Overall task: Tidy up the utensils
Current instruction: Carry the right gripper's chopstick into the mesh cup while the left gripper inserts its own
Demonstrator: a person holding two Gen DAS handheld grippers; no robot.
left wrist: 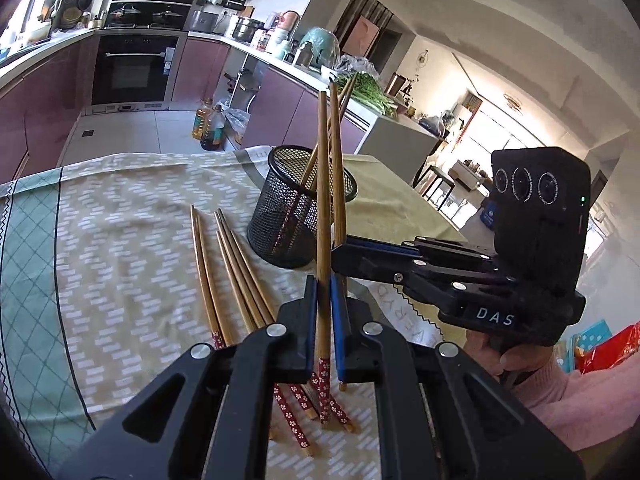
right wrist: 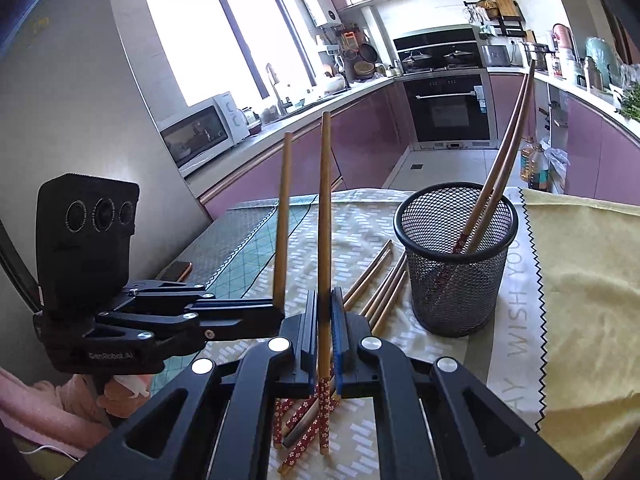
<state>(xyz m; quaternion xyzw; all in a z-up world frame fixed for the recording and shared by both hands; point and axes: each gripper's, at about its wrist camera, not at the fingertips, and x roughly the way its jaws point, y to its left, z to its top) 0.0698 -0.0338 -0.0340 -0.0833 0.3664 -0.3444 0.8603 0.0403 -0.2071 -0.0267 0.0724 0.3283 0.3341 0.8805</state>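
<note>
My left gripper (left wrist: 323,320) is shut on a wooden chopstick (left wrist: 322,200) held upright, its red flowered end down. My right gripper (right wrist: 323,332) is shut on another upright chopstick (right wrist: 325,220); it also shows from the side in the left wrist view (left wrist: 340,254). The two grippers are close together, side by side. The left gripper shows in the right wrist view (right wrist: 276,312) with its chopstick (right wrist: 282,208). A black mesh cup (left wrist: 298,208) (right wrist: 456,256) stands just beyond, with two chopsticks (right wrist: 500,172) leaning in it. Several chopsticks (left wrist: 228,272) (right wrist: 380,280) lie on the cloth.
A patterned tablecloth (left wrist: 120,240) covers the table, with a yellow cloth (right wrist: 580,300) to the right. A phone (right wrist: 176,270) lies near the table's left edge. Kitchen counters, an oven (left wrist: 132,68) and oil bottles (left wrist: 208,124) on the floor lie beyond.
</note>
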